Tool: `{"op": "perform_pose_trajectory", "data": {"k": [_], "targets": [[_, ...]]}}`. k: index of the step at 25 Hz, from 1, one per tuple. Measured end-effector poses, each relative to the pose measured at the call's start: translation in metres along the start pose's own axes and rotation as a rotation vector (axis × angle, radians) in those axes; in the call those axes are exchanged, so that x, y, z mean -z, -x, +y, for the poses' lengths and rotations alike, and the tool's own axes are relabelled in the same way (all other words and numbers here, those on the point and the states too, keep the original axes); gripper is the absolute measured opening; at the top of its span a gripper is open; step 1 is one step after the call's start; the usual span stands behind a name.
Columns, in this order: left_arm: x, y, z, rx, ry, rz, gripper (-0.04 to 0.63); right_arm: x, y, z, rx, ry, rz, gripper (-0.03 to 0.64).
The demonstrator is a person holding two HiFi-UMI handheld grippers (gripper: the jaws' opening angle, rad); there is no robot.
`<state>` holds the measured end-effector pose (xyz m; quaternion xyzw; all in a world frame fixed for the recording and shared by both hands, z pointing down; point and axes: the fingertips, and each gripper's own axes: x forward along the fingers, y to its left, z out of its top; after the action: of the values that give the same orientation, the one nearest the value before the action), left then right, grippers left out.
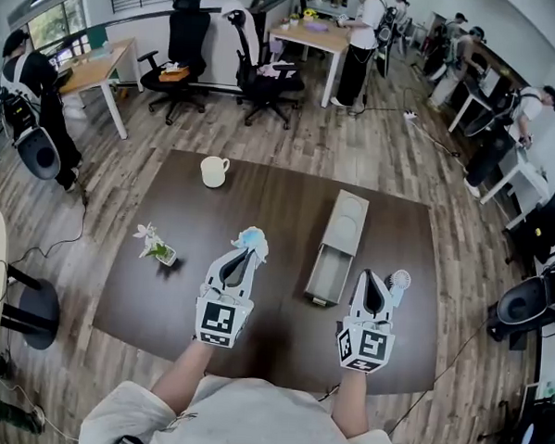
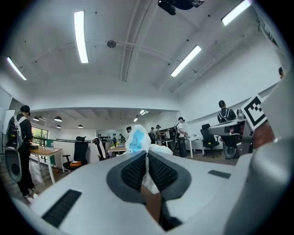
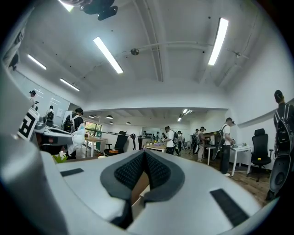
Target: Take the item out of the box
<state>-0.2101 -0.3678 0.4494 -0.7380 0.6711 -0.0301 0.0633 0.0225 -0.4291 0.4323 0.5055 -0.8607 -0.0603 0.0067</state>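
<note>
A long pale box (image 1: 344, 225) lies on the dark table (image 1: 260, 197) between my two grippers, and its near end (image 1: 327, 277) looks slid open like a drawer. My left gripper (image 1: 247, 253) is held above the table left of the box, shut on a white item with a light blue patch (image 1: 252, 237). In the left gripper view that item (image 2: 137, 139) sticks up past the closed left gripper (image 2: 147, 158). My right gripper (image 1: 371, 279) hovers right of the box's near end. Its pads meet in the right gripper view (image 3: 144, 158) with nothing seen between them.
A white mug (image 1: 212, 171) stands at the table's far left. A small potted flower (image 1: 156, 245) sits left of my left gripper. A small round white thing (image 1: 400, 280) lies by the right gripper's tip. Office chairs (image 1: 267, 72), desks and several people stand around the room.
</note>
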Motion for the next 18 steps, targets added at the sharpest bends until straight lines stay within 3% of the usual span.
{"op": "perform_pose_trajectory", "data": {"k": [4,9,18], "targets": [[-0.004,0.007,0.013,-0.046,0.010,-0.055,0.008,-0.001,-0.002,0.000,0.004,0.003,-0.013,0.000],[0.004,0.006,0.017,-0.081,0.035,-0.059,0.008,0.004,-0.004,-0.003,0.000,0.002,-0.001,0.000],[0.008,0.002,0.012,-0.069,0.024,-0.051,0.008,0.007,-0.005,-0.001,-0.008,0.006,0.004,0.000]]}}
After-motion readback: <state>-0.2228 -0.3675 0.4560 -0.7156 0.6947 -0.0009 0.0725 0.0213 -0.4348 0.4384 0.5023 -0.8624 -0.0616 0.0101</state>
